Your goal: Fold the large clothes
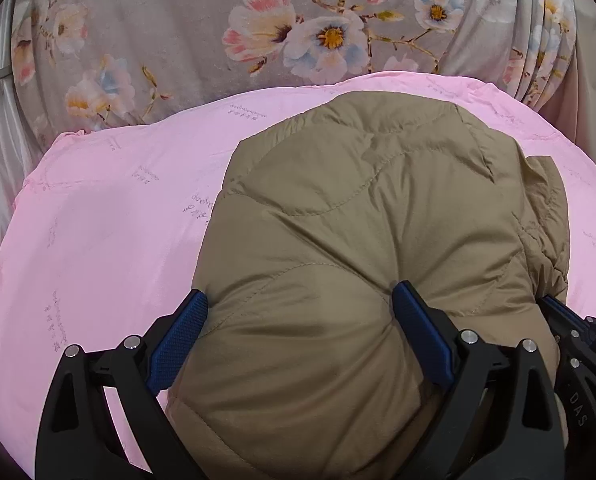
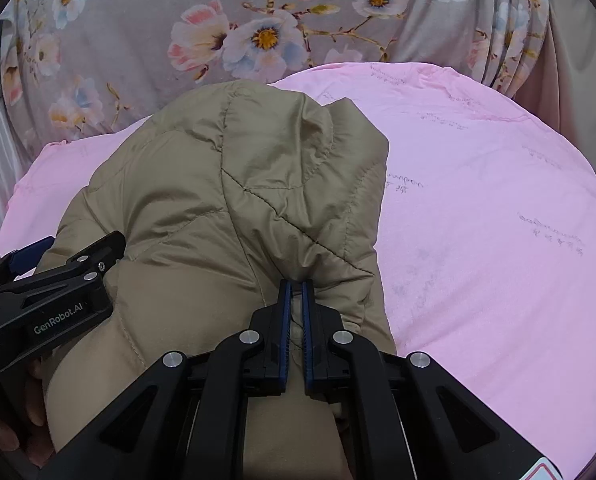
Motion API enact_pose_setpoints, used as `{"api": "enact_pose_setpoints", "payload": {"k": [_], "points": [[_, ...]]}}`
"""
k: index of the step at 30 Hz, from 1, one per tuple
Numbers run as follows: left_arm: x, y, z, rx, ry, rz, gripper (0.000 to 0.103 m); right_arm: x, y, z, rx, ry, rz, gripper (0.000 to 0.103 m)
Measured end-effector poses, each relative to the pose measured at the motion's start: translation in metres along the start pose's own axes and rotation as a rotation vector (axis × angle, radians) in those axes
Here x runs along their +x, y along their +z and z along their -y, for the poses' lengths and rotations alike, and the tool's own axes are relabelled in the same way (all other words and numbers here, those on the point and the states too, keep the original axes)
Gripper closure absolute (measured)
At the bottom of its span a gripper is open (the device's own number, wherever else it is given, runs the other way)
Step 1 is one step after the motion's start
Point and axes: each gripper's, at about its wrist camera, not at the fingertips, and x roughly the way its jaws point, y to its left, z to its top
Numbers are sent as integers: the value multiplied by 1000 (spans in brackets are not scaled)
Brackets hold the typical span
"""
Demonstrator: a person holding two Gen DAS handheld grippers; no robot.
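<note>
A pink sheet (image 1: 98, 240) covers the bed, with a grey floral cloth (image 1: 170, 40) hanging behind it. A tan quilted jacket (image 1: 357, 220) lies bunched on the sheet, near its front edge. The left-wrist view shows the left gripper (image 1: 299, 308) with its jaws spread wide, a thick bulge of jacket between them. Only the right-wrist view shows the right gripper (image 2: 296, 286) pinched tight on a fold of jacket, with bare sheet to its right.

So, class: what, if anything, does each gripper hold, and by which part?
The right gripper is shut on a pinched fold at the near edge of the tan quilted jacket. The left gripper is open, straddling the jacket's near bulge without clamping it.
</note>
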Motion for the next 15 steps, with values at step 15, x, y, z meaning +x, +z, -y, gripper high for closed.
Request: {"api": "enact_pose_setpoints", "payload": {"k": [15], "points": [[-1, 4, -6, 5, -29, -36, 11, -7, 9, 14, 77, 81, -50, 96]]}}
